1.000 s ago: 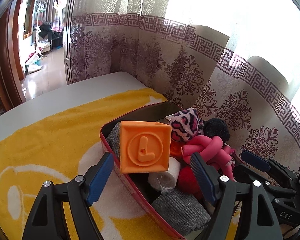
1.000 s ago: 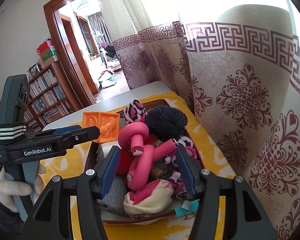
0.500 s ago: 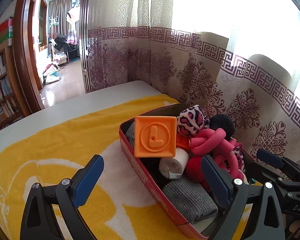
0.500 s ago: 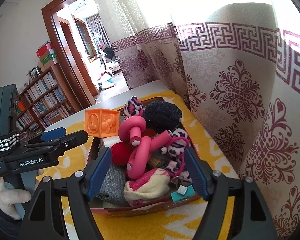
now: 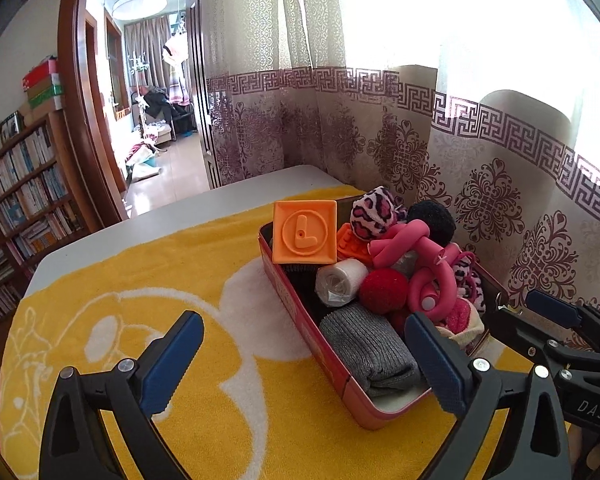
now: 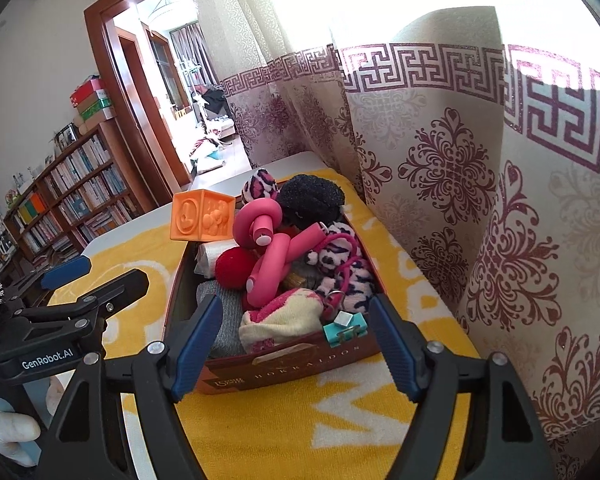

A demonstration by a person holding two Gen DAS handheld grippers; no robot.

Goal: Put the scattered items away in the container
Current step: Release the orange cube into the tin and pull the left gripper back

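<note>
Tin (image 5: 312, 344), red and rectangular, sits on a yellow and white towel (image 5: 180, 264) spread over a white table (image 5: 220, 200), close to a patterned curtain (image 5: 480, 184). It is heaped full. An orange block (image 5: 304, 232) with a raised letter L stands on edge at the far left corner, leaning above the rim. Beside it lie a white roll (image 5: 338, 286), a red ball (image 5: 384, 290), a pink foam tube (image 5: 424, 264) twisted into loops, a leopard-print bundle (image 5: 374, 214) and a black fuzzy ball (image 5: 432, 214). A folded grey sock (image 5: 370, 346) fills the near left corner. In the right wrist view, a pink and cream sock (image 6: 280, 316), a pink and black striped plush (image 6: 344, 264) and a teal clip (image 6: 346, 330) crowd the near end of the tin.

The left gripper (image 5: 304, 364) has just been spreading its jaws and they now stand wide apart; they grip nothing, with towel and the tin's near left corner showing between the blue pads. The right gripper (image 6: 294, 346) has also just been opening; its jaws stand apart at the tin's near end, holding nothing, and whether the pads touch the tin's wall cannot be told. A person's hand (image 6: 8, 430) holds the left gripper's handle at the lower left of the right wrist view. A bookshelf (image 6: 64, 196) and an open doorway (image 5: 140, 112) lie beyond the table.
</note>
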